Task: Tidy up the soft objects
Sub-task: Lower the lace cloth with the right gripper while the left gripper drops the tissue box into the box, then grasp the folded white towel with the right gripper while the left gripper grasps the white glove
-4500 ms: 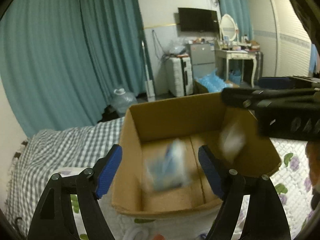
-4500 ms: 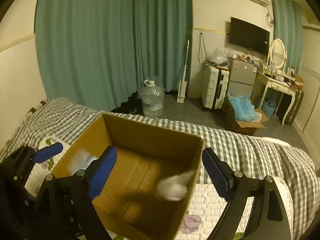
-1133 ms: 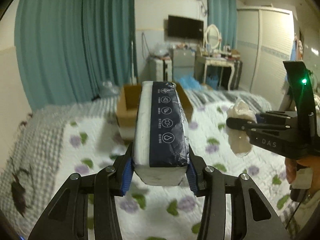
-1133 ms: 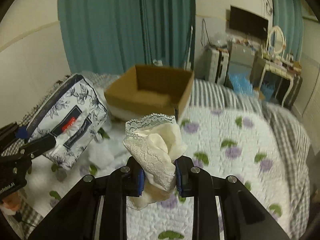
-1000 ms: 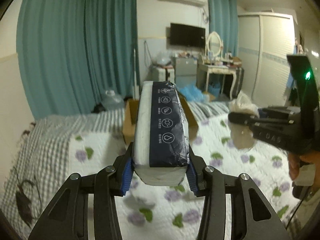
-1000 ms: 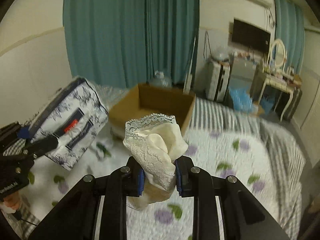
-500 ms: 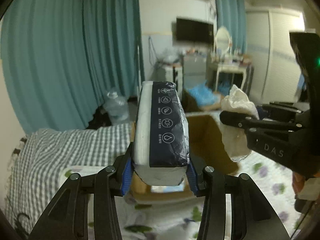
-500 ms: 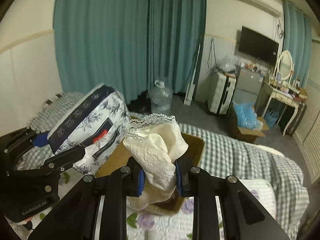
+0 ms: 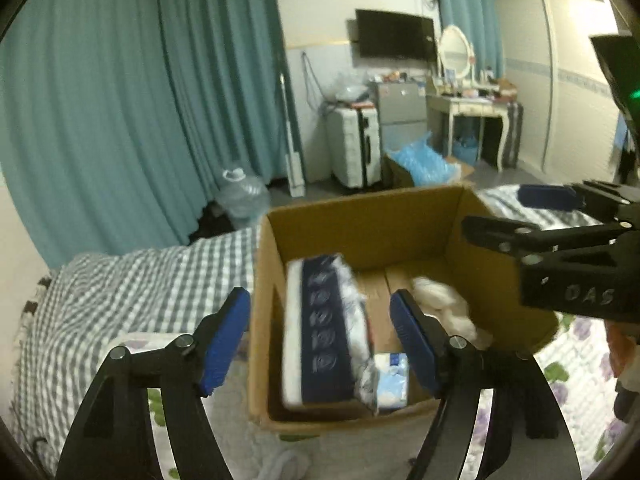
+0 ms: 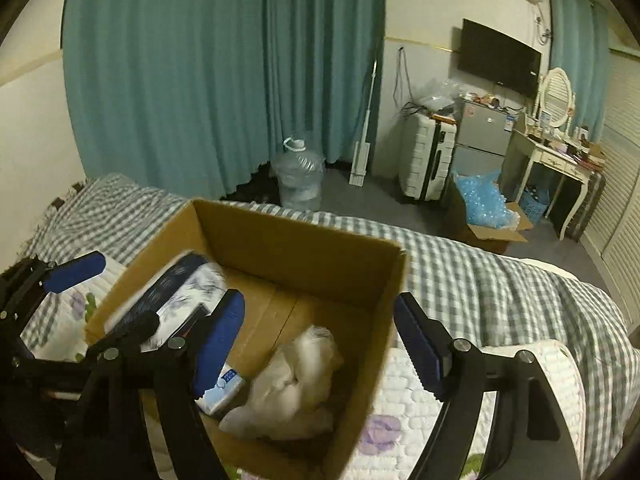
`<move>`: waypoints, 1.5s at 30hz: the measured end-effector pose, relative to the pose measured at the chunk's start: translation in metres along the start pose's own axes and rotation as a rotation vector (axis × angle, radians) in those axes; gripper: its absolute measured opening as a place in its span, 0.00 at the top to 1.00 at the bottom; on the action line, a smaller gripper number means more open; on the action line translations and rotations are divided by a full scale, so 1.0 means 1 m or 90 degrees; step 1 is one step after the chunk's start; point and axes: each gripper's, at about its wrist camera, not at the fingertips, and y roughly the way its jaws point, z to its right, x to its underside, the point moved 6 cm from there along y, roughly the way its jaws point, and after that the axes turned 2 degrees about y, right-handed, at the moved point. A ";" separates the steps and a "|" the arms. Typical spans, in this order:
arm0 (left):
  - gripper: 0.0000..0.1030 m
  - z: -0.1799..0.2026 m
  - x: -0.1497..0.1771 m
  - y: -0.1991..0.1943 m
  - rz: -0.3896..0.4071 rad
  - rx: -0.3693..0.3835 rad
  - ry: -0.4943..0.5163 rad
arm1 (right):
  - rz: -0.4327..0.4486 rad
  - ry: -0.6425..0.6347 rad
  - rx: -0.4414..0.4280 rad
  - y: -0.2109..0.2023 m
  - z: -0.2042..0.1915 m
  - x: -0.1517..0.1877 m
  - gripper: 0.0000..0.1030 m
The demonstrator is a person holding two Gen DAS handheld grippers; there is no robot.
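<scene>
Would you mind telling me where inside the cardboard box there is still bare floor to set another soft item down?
In the cardboard box, bare floor remains along the far wall, between the floral pouch and the right wall, beyond the white lace cloth. The near half is crowded: pouch left, small white-and-blue packet at the middle, cloth right.

- I see a bed (image 10: 480, 280) carrying everything, covered by a grey-and-white checked blanket (image 9: 132, 280).
- On top of that lies a white quilt (image 10: 404, 412) printed with purple flowers and green leaves.
- A cardboard box (image 10: 304, 248) sits open on the bed, its near part on the quilt; I can't tell whether its far edge rests on the checked blanket.
- A small pale, blurred lump (image 9: 286, 462) lies on the quilt just in front of the box.
</scene>
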 end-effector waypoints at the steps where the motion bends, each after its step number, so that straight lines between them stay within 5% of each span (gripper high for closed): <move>1: 0.29 -0.002 -0.003 -0.008 0.005 0.000 -0.003 | 0.006 0.002 0.003 -0.011 0.003 -0.002 0.24; 8: 0.29 -0.020 -0.034 -0.116 0.114 -0.031 -0.014 | 0.073 -0.026 0.034 -0.124 -0.001 -0.024 0.08; 10: 0.15 -0.025 -0.040 -0.156 0.145 -0.025 -0.021 | 0.097 -0.031 0.039 -0.167 -0.007 -0.026 0.07; 13: 0.13 -0.033 -0.041 -0.208 0.193 -0.036 -0.019 | 0.120 -0.034 0.048 -0.222 -0.015 -0.025 0.04; 21: 0.12 -0.040 -0.007 -0.260 0.179 -0.033 0.000 | 0.119 -0.042 0.067 -0.300 -0.049 0.019 0.02; 27: 0.12 -0.040 0.046 -0.241 0.118 -0.016 -0.023 | 0.062 -0.006 0.044 -0.282 -0.062 0.075 0.02; 35: 0.12 -0.037 0.110 -0.175 0.059 -0.050 -0.031 | -0.007 0.031 0.070 -0.187 -0.058 0.157 0.02; 45: 0.12 -0.031 0.160 -0.094 -0.025 -0.016 -0.084 | -0.146 0.006 0.064 -0.093 -0.066 0.235 0.02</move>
